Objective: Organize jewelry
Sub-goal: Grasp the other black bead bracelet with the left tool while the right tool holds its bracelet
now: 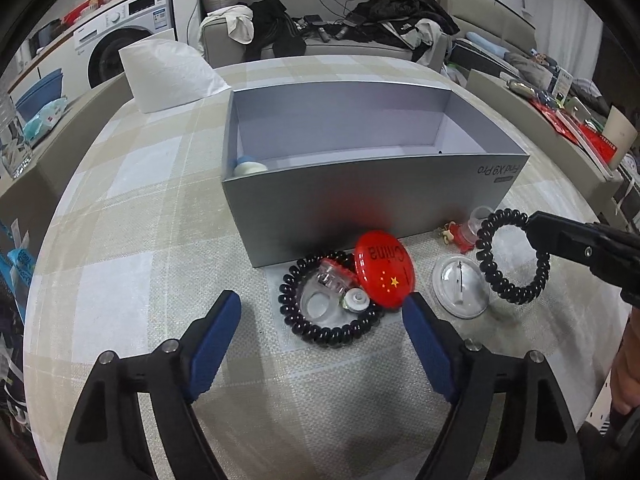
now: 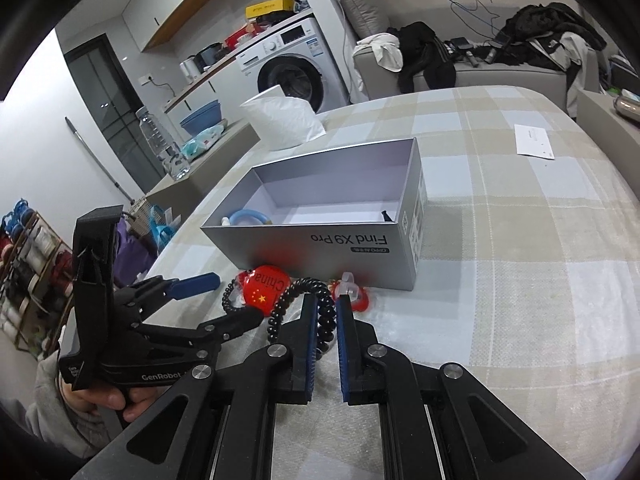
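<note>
A grey open box (image 1: 360,204) stands on the checked tablecloth; a blue and white ring (image 1: 249,166) lies in its left corner, also seen in the right wrist view (image 2: 248,216). In front of the box lie a black coil hair tie (image 1: 320,332), a clear ring (image 1: 320,300) and a red "China" badge (image 1: 384,268). My left gripper (image 1: 322,312) is open around this pile. My right gripper (image 2: 325,308) is shut on a second black coil hair tie (image 1: 514,256), held just above the table (image 2: 296,300). A clear badge cover (image 1: 460,288) and a red clear trinket (image 1: 466,234) lie nearby.
A white pillow-like bag (image 1: 168,74) sits behind the box on the left. A white paper (image 2: 534,142) lies far right on the table. A sofa with clothes (image 1: 340,28) and a washing machine (image 1: 116,36) stand beyond the table.
</note>
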`<act>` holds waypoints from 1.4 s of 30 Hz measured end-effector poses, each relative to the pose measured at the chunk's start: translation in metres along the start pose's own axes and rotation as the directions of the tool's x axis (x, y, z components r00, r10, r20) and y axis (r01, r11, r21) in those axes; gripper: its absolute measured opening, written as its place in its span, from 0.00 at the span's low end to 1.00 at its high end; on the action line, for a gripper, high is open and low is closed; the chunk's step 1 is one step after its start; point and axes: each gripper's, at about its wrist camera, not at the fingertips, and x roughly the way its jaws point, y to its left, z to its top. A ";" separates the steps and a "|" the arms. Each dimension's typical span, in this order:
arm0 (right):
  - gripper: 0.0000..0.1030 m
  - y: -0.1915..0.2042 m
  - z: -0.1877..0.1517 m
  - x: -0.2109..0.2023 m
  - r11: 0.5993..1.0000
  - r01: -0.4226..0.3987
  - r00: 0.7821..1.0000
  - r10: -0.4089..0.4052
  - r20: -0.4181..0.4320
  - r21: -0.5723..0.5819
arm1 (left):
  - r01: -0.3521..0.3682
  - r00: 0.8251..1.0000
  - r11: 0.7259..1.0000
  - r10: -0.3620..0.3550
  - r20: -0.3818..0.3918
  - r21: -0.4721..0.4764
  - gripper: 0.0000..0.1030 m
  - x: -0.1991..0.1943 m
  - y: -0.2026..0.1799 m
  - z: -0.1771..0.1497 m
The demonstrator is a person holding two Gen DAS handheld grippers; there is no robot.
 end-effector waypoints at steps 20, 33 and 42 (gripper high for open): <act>0.08 -0.005 0.001 -0.001 1.000 0.010 1.000 -0.010 -0.001 0.012 | 0.013 1.000 1.000 -0.013 0.003 0.028 0.65 -0.003 0.004 -0.003; 0.08 -0.003 0.001 -0.001 1.000 0.011 1.000 -0.011 -0.002 0.013 | 0.072 0.997 0.996 -0.073 0.023 0.056 0.30 -0.009 0.000 -0.001; 0.08 0.003 0.000 -0.003 1.000 0.002 1.000 -0.002 0.004 0.001 | 0.084 0.990 0.995 -0.090 0.113 0.058 0.30 -0.034 -0.003 0.000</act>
